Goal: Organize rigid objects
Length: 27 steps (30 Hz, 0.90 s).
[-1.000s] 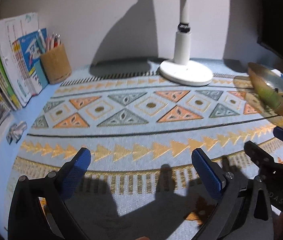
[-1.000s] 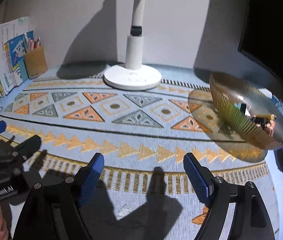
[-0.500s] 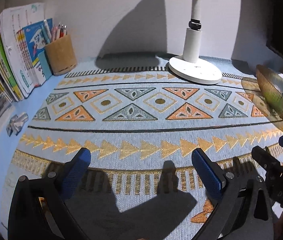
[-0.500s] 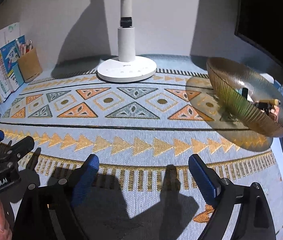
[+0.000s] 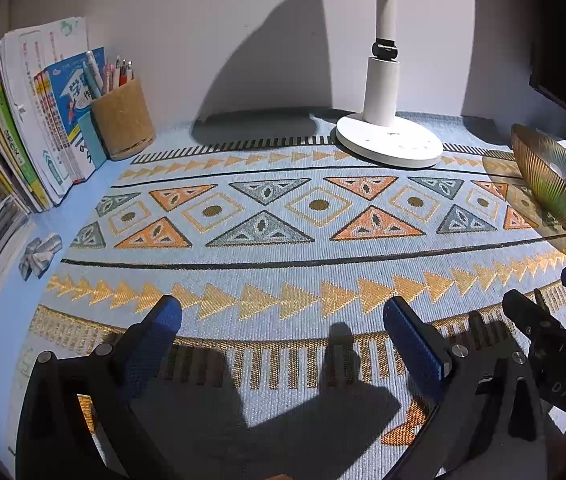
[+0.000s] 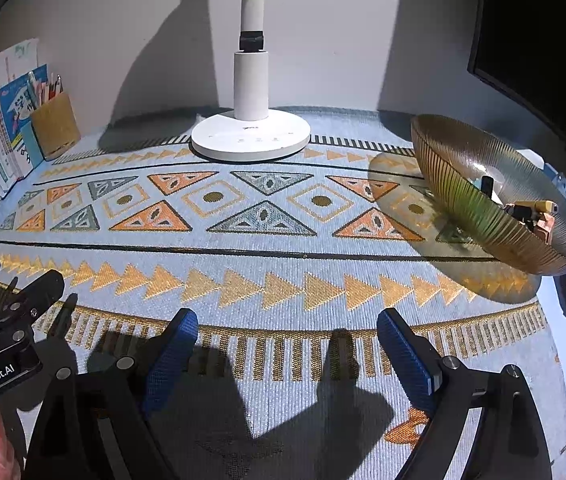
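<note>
An amber ribbed glass bowl point(image 6: 483, 216) stands on the patterned mat at the right, seen also at the right edge as the bowl point(image 5: 551, 184). Inside it lie a yellowish pen-like stick point(image 6: 533, 206), a black piece point(image 6: 486, 184) and a copper-coloured item point(image 6: 545, 226). My left gripper point(image 5: 283, 320) hovers open over the mat's front stripes, nothing between its blue pads. My right gripper point(image 6: 287, 320) is likewise open and empty, left of the bowl and apart from it. Each gripper shows in the other's view: the right gripper point(image 5: 555, 332) and the left gripper point(image 6: 7, 320).
A white lamp base point(image 6: 251, 140) stands at the back centre. A cork pen holder point(image 5: 123, 124) and upright books point(image 5: 35, 128) fill the back left. A small crumpled silver thing point(image 5: 39, 254) lies off the mat at left. A dark screen point(image 6: 543, 40) rises at the right.
The right gripper's jaws have spread a little wider. Both views shifted slightly early on, then held still. Nothing was taken hold of.
</note>
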{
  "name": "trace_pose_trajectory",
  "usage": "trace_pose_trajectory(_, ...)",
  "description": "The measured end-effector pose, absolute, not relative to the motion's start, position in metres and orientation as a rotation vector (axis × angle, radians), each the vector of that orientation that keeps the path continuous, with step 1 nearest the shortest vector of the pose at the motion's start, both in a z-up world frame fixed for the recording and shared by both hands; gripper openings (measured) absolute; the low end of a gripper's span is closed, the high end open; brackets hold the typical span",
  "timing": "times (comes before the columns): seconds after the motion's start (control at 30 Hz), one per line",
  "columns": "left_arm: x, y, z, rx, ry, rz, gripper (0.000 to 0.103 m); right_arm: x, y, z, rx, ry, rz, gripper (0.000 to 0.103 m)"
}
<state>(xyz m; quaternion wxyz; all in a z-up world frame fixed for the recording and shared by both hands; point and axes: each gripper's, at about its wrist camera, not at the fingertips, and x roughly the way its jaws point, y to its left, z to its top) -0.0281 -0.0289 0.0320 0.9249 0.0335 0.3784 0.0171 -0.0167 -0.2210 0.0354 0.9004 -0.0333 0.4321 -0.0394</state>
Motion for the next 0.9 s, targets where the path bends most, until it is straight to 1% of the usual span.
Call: trace_pose_trajectory(0.9, -0.0268, -0.0292, 0.0314, 0.06, 0.789, 0.03, 0.101, -0.016, -0.2207, 0.0343, -0.061, 0.9, -0.083, 0.09)
